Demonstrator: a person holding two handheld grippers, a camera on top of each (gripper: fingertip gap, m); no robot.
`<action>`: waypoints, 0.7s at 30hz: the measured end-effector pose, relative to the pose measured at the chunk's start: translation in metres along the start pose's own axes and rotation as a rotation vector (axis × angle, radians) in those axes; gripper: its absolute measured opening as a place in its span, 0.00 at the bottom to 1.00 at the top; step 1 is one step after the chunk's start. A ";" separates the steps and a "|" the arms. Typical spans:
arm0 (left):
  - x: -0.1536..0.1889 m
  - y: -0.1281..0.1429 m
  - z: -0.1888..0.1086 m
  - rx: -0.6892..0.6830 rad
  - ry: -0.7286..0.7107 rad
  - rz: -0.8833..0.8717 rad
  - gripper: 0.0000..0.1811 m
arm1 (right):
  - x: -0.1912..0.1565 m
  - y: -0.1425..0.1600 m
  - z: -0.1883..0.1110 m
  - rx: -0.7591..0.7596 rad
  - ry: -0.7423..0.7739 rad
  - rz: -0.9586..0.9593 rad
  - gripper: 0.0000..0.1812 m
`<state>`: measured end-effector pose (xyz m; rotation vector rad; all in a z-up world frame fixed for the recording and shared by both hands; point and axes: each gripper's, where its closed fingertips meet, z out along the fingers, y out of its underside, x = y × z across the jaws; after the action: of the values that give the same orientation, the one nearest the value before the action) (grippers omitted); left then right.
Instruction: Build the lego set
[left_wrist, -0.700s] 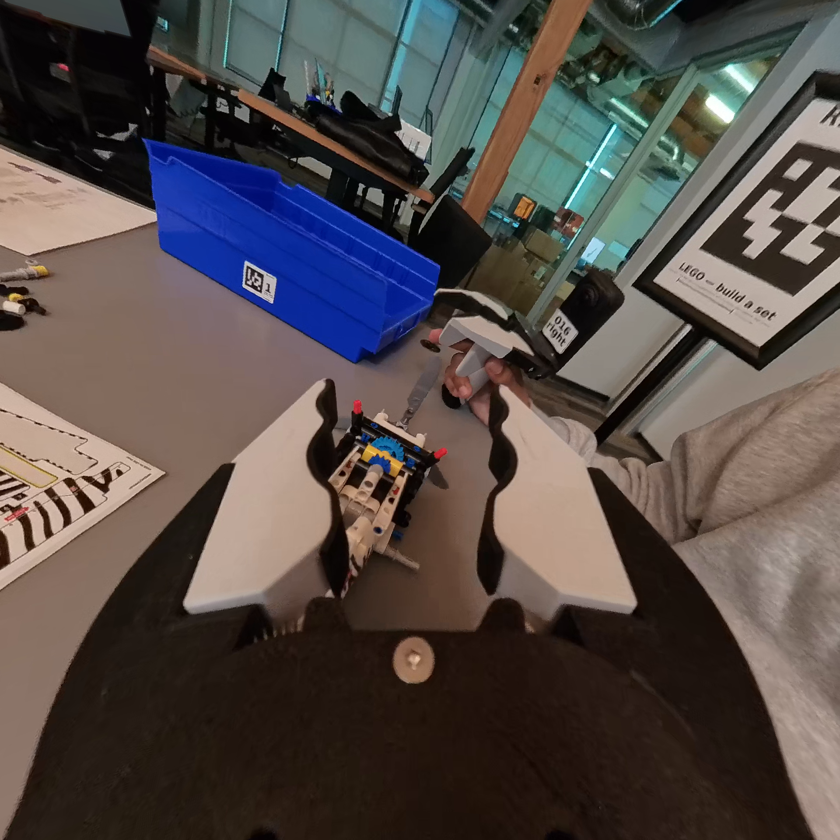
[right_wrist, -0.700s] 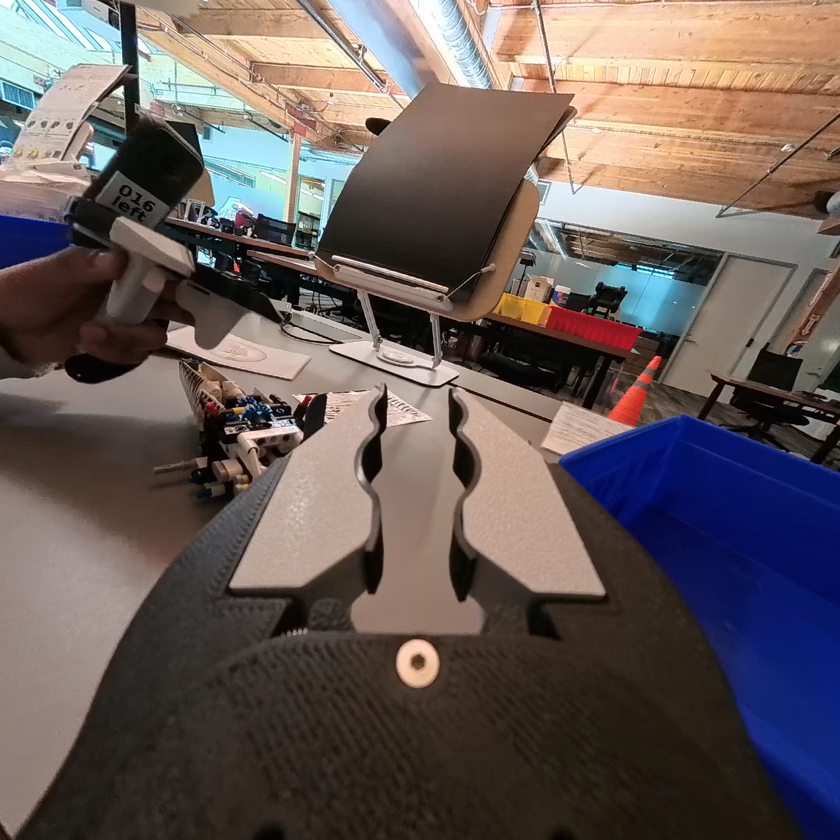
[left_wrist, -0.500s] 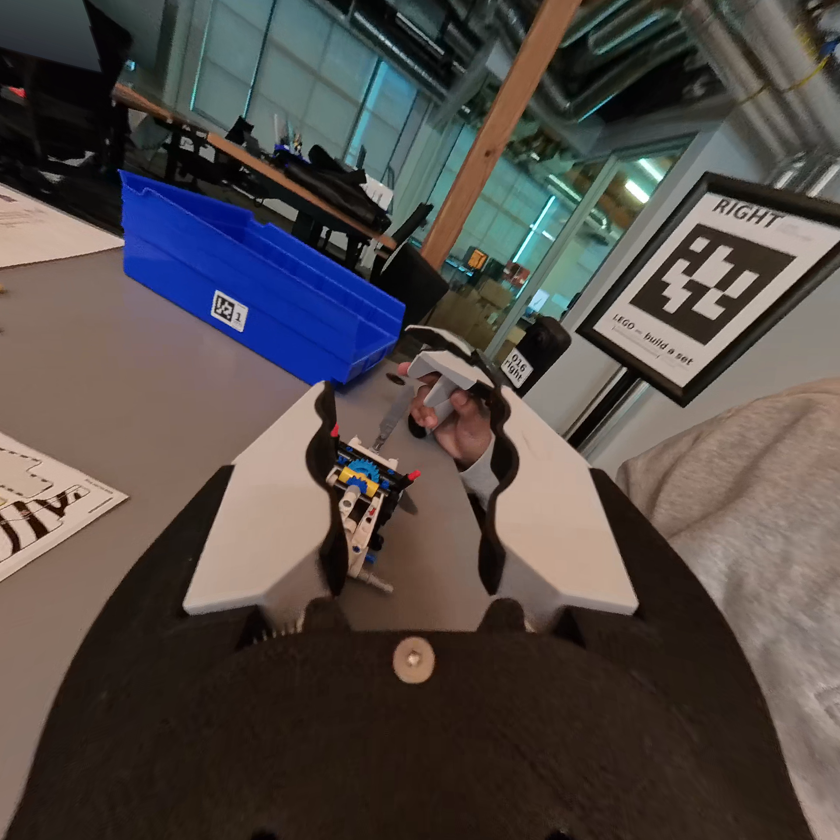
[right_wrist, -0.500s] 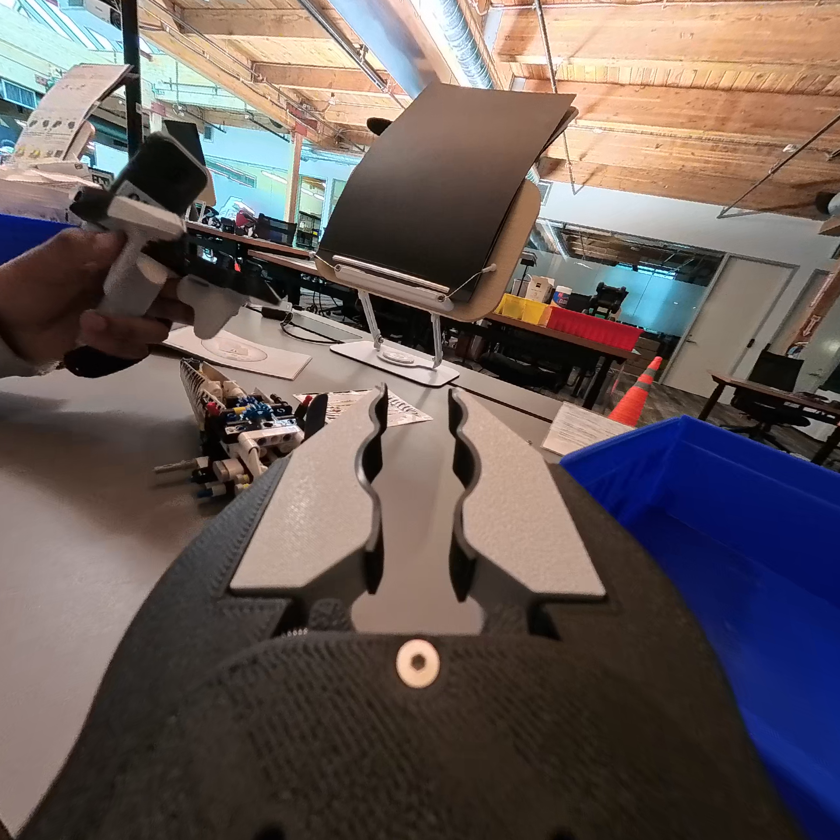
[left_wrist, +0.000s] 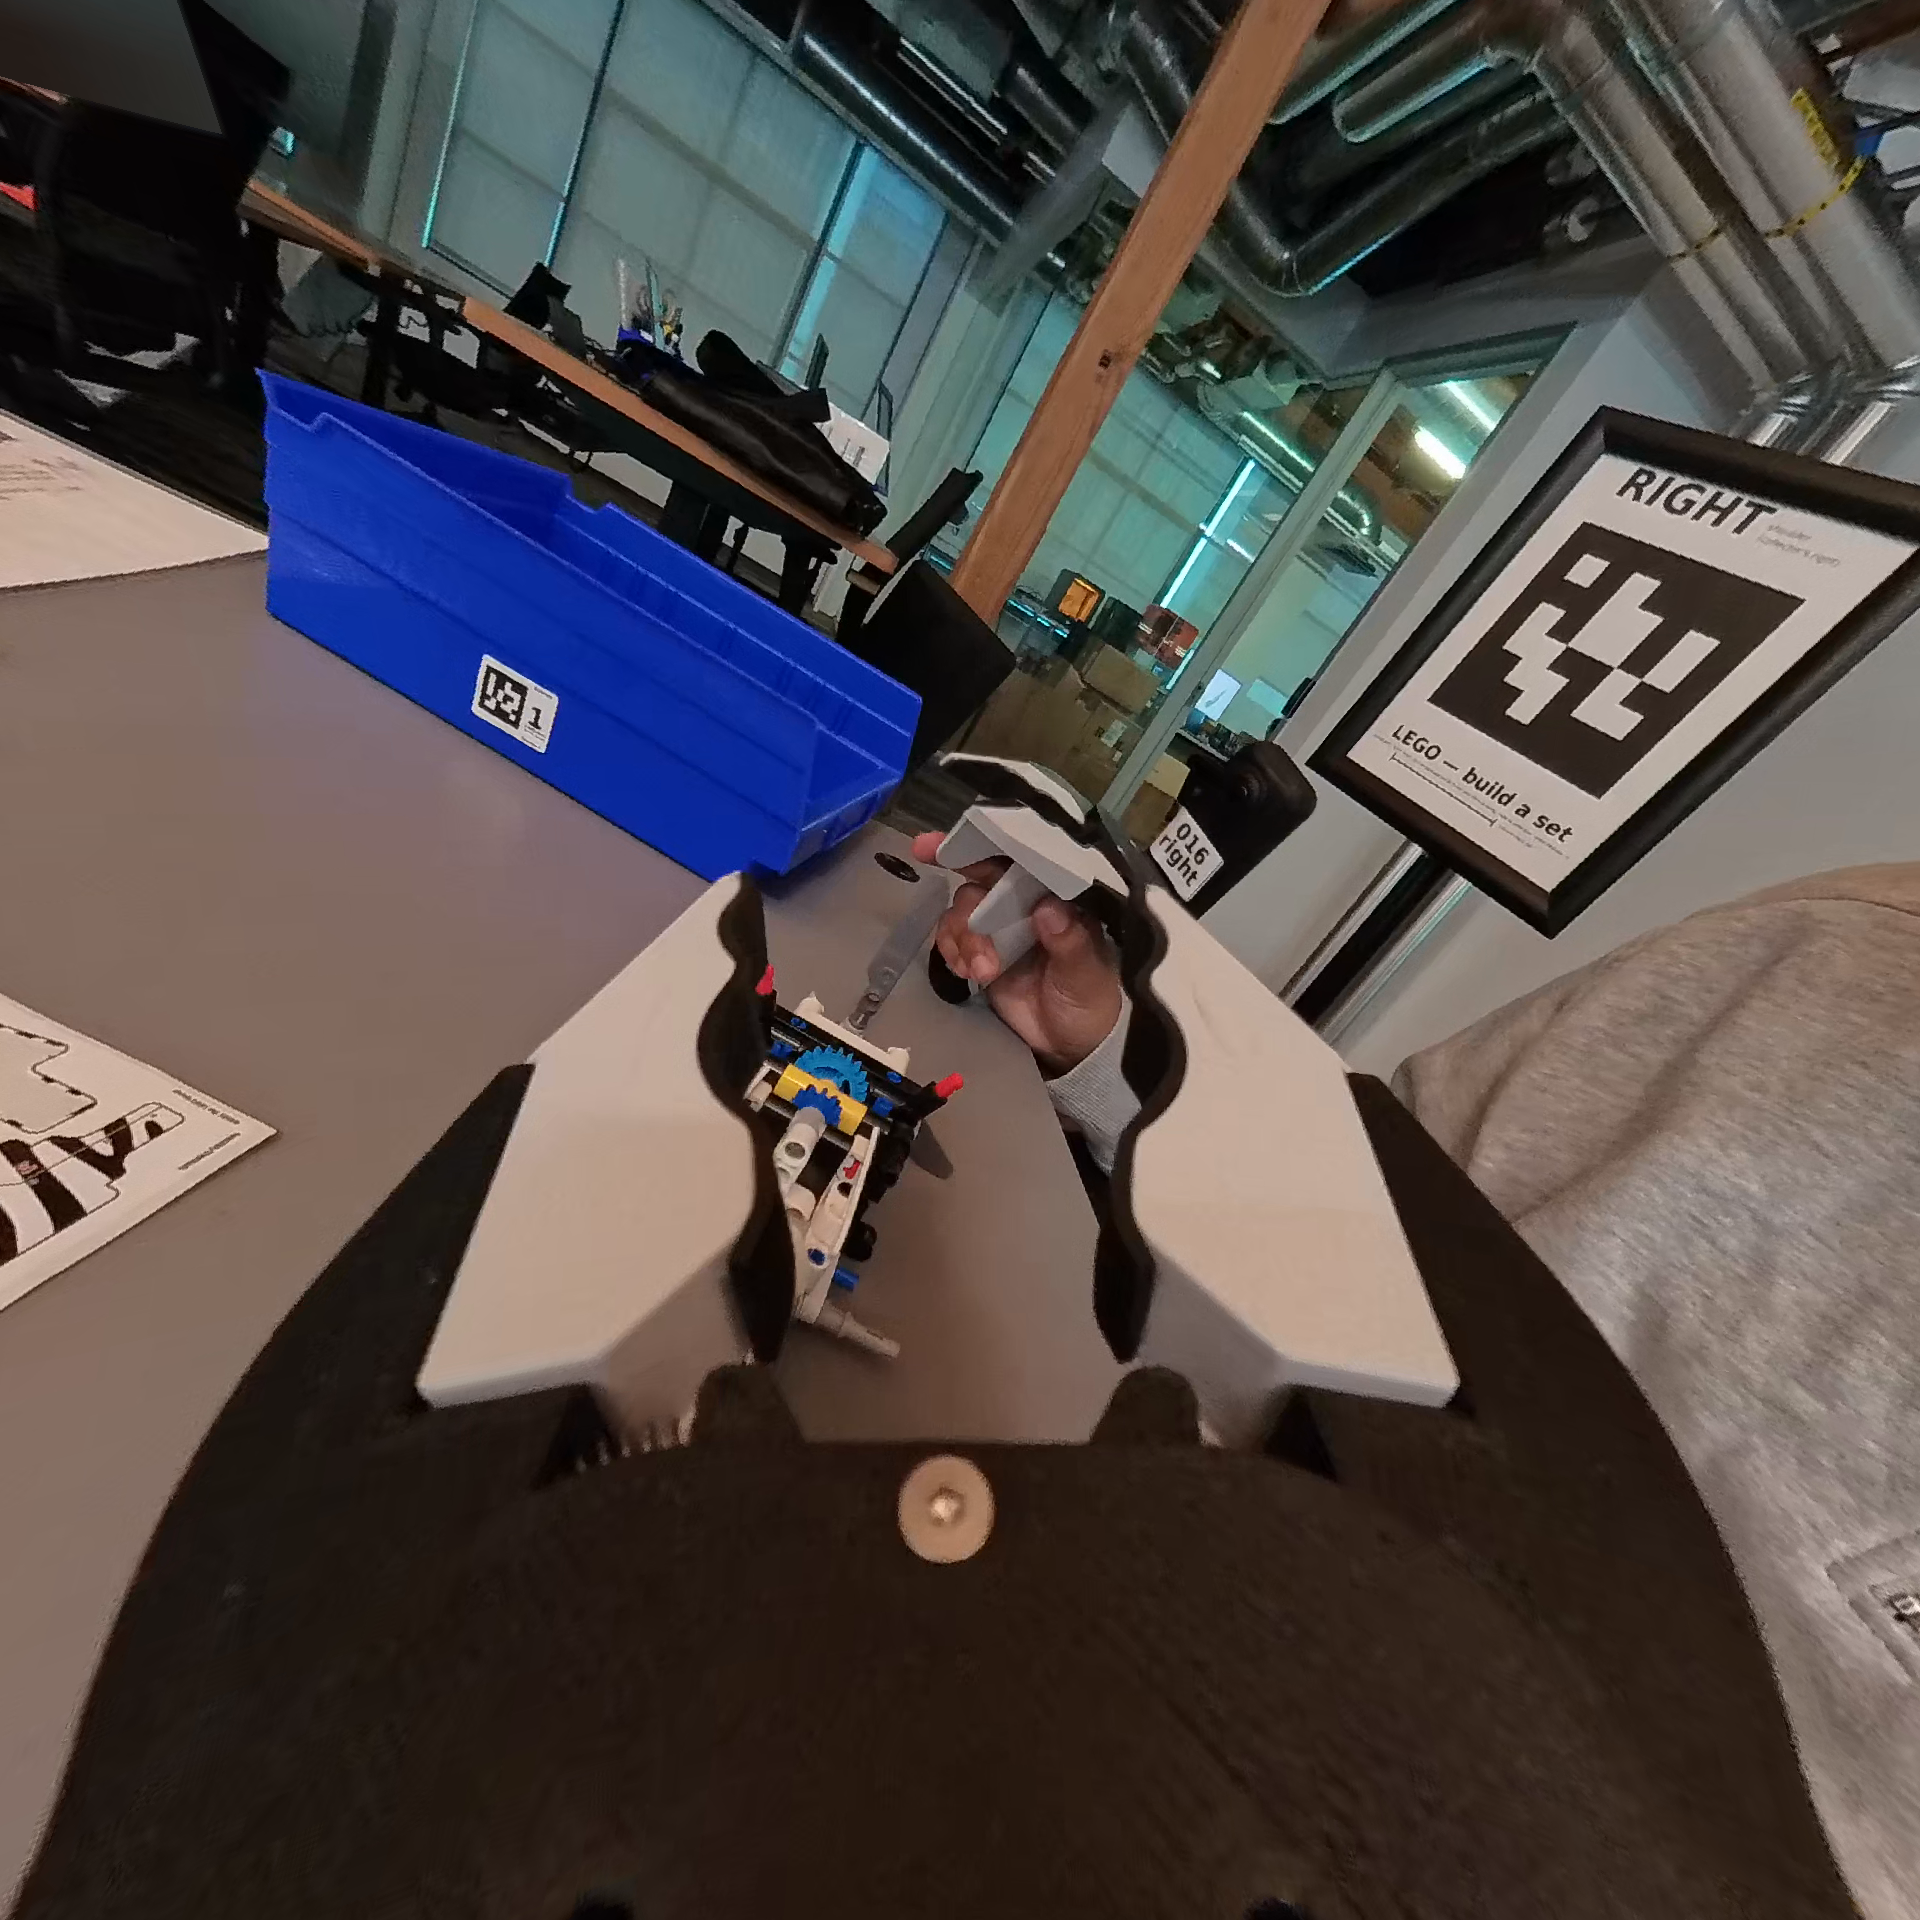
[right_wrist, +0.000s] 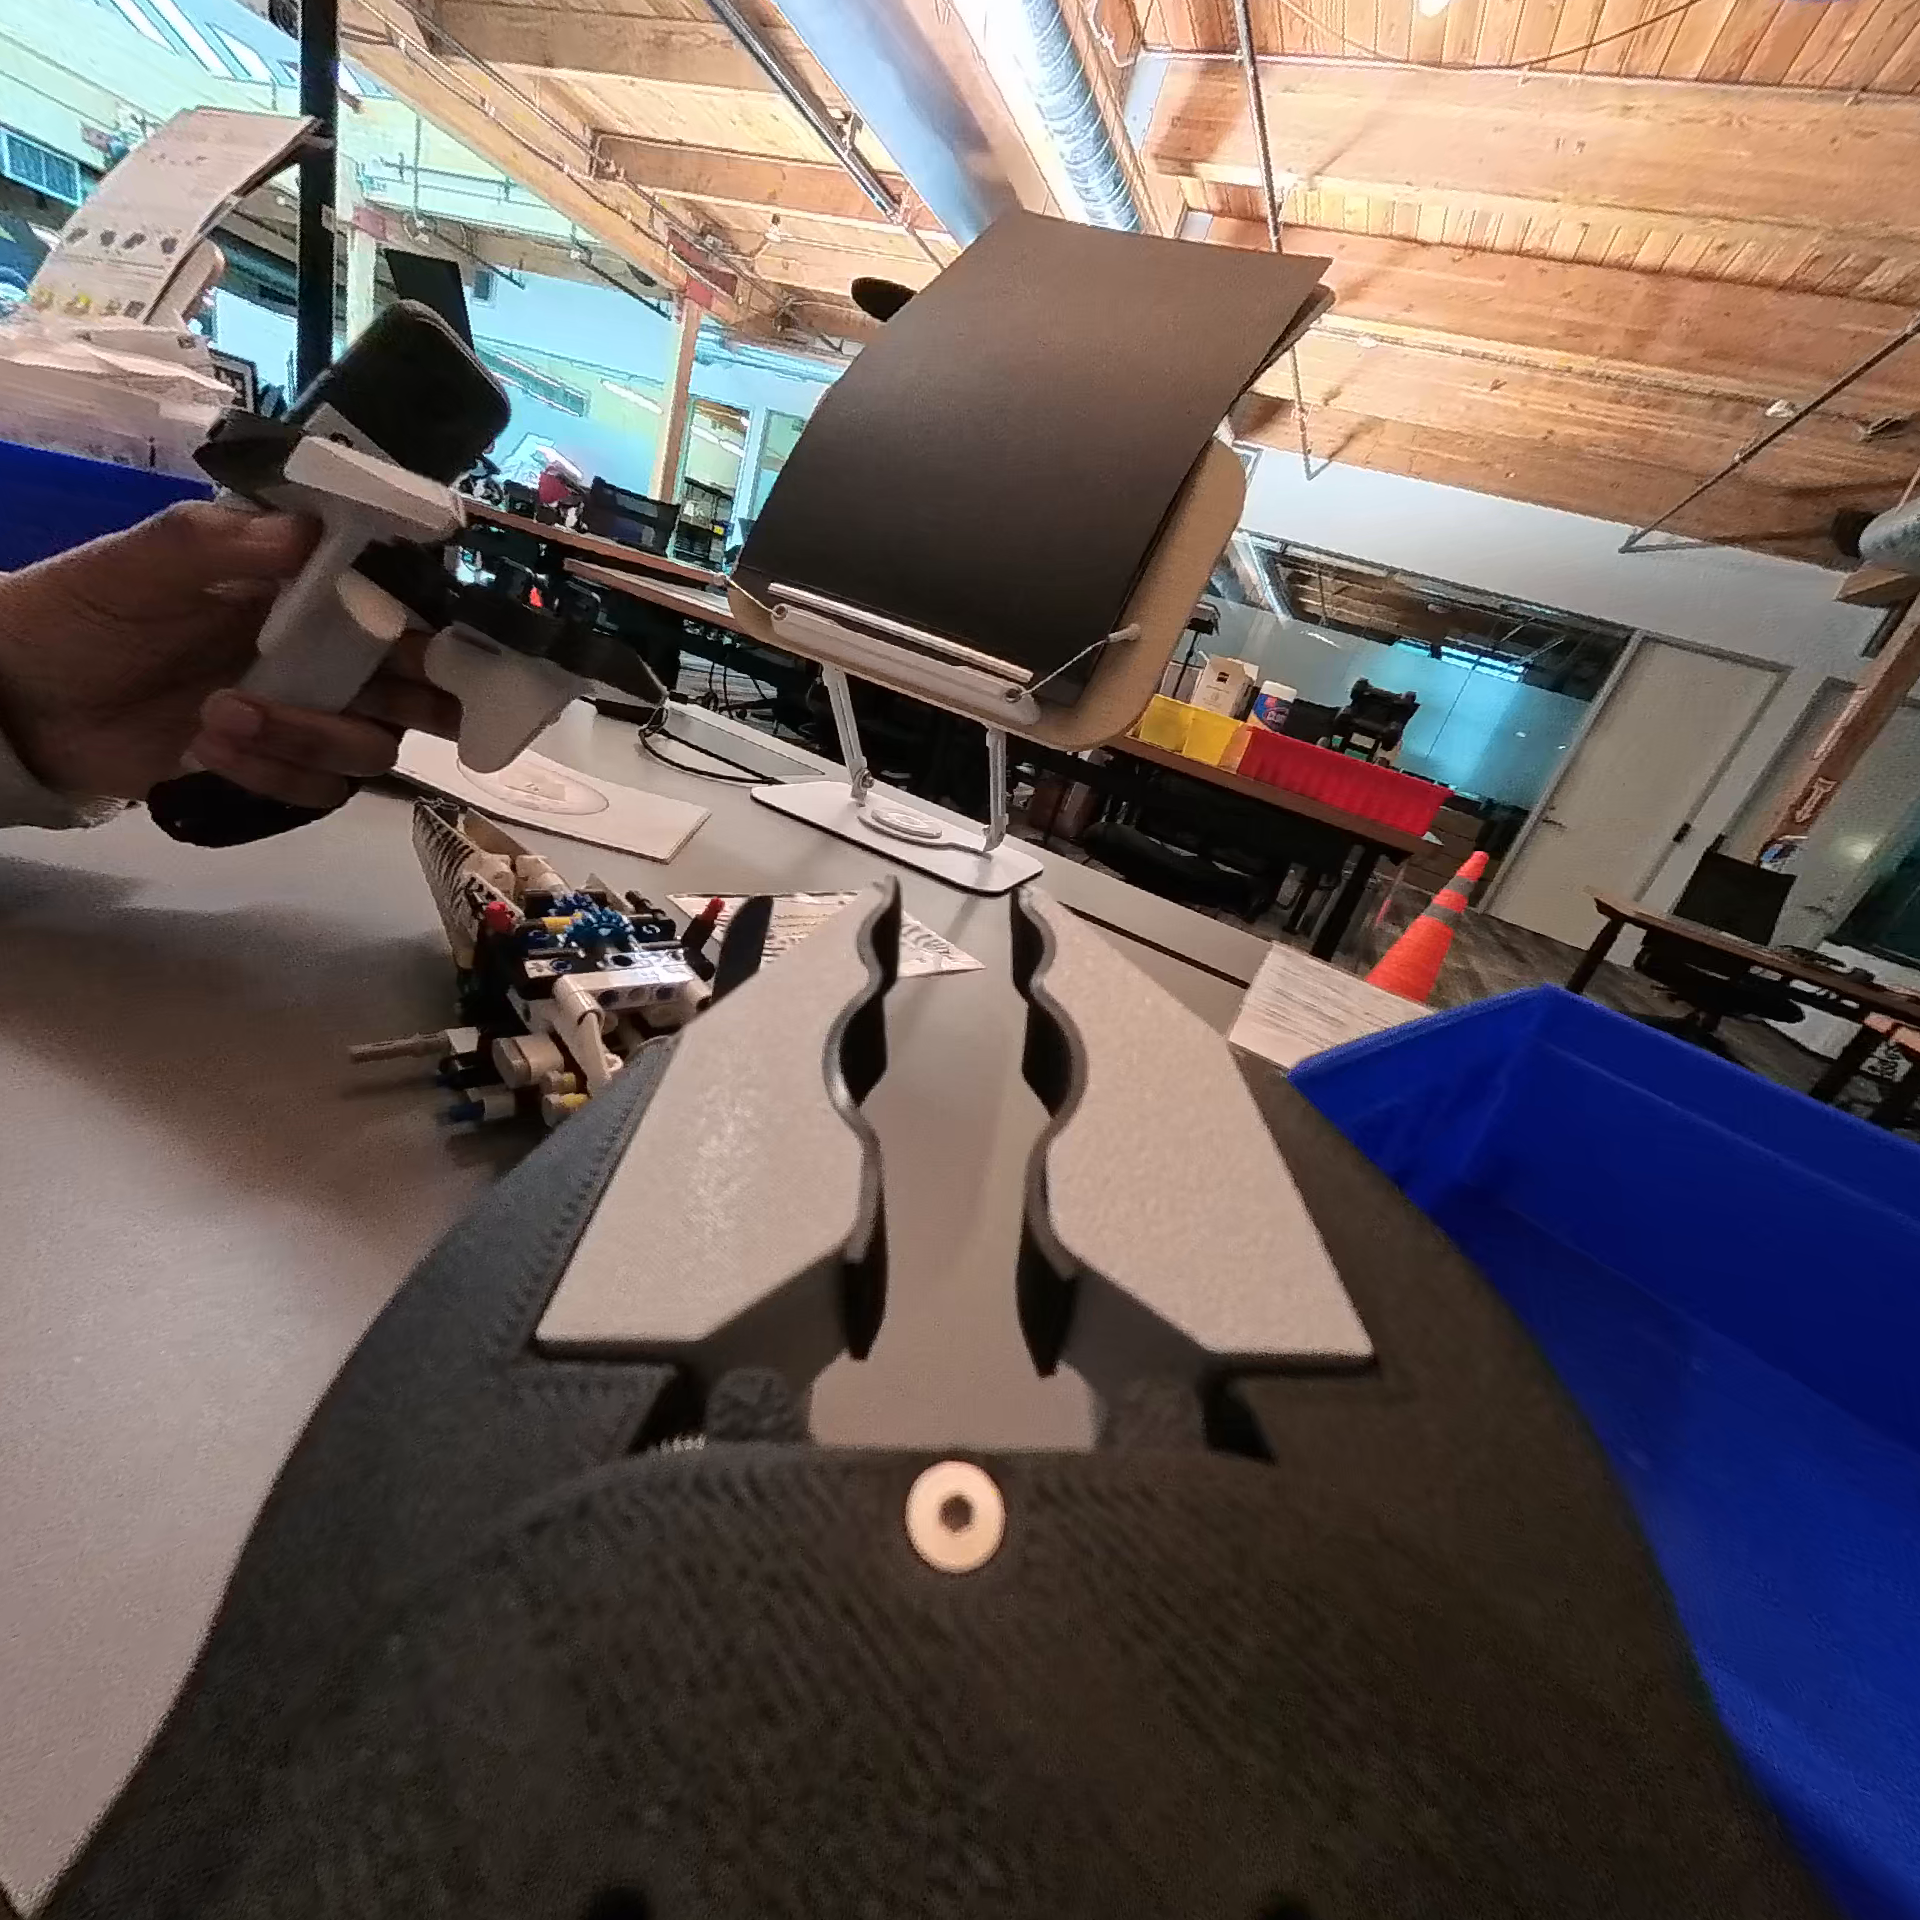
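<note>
The half-built lego model (left_wrist: 831, 1132) – white and black beams with a blue gear on top – sits on the grey table (left_wrist: 312, 914), free of both tools. The left gripper (left_wrist: 940, 956) hangs above it with its jaws spread wide and empty; seen along the fingers, the model lies between them, close to the left finger. The right gripper (right_wrist: 951, 914) rests low near the table with jaws parted by a narrow gap, holding nothing. The model is just off to its left, and a blue bin (right_wrist: 1662, 1195) stands at its right. A black stand (right_wrist: 997, 499) rises behind the model – a printed sheet (left_wrist: 94, 1153) lies flat on the table nearby.
</note>
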<state>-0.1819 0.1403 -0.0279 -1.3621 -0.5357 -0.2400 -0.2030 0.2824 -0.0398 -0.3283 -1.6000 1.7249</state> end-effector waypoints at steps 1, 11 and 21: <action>0.000 0.000 0.000 0.000 0.002 0.000 0.37 | 0.000 0.000 0.000 -0.001 0.001 -0.007 0.10; 0.005 0.001 0.001 -0.004 0.023 0.015 0.39 | -0.006 0.001 0.001 0.007 0.030 -0.135 0.05; 0.004 0.001 0.002 -0.005 0.021 0.006 0.38 | -0.007 0.001 0.001 0.039 0.108 -0.311 0.00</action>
<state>-0.1785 0.1430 -0.0271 -1.3650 -0.5136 -0.2506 -0.1991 0.2769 -0.0422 -0.1406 -1.4522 1.4736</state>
